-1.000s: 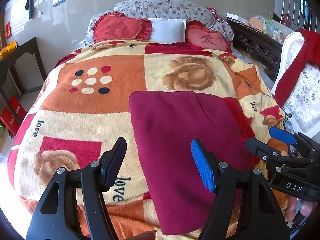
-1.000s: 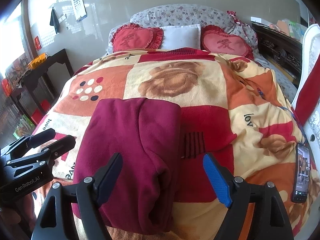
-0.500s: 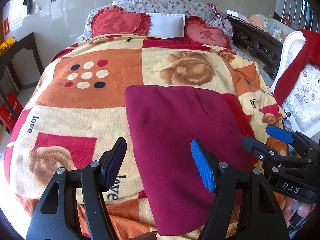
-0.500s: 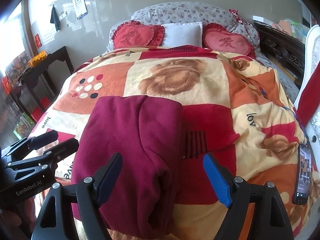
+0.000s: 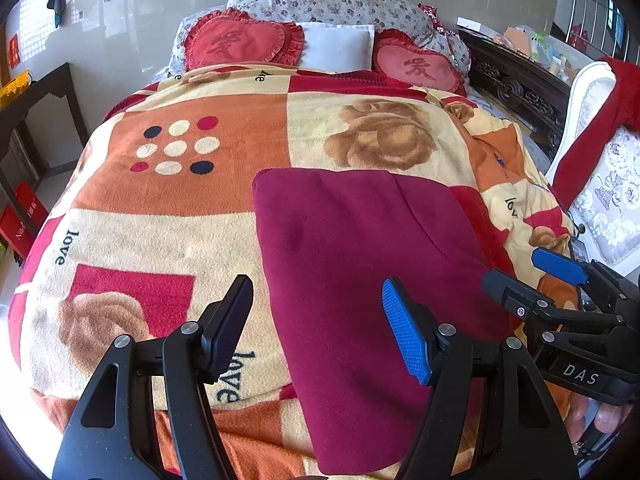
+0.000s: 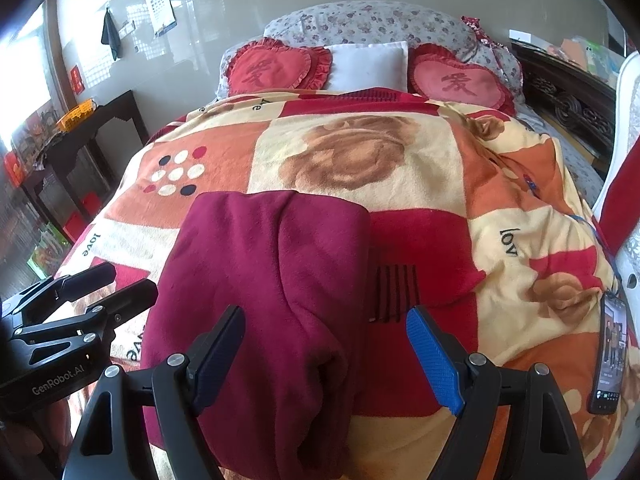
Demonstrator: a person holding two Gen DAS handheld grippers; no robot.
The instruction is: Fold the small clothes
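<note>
A dark red fleece garment (image 5: 360, 264) lies folded lengthwise on the patterned blanket (image 5: 172, 200), running from mid-bed to the near edge; it also shows in the right wrist view (image 6: 264, 280). My left gripper (image 5: 318, 326) is open and empty, above the garment's near left edge. My right gripper (image 6: 326, 354) is open and empty, above the garment's near right side. Each gripper appears in the other's view: the right gripper (image 5: 532, 276) at the right, the left gripper (image 6: 110, 286) at the left.
Two red heart cushions (image 5: 240, 42) and a white pillow (image 5: 336, 46) sit at the bed's head. A phone (image 6: 610, 352) lies on the blanket's right edge. A white chair with red cloth (image 5: 600, 120) stands right; a dark side table (image 6: 80, 136) stands left.
Both grippers have drifted slightly forward and lower over the garment. The garment has not moved, and both grippers stay open.
</note>
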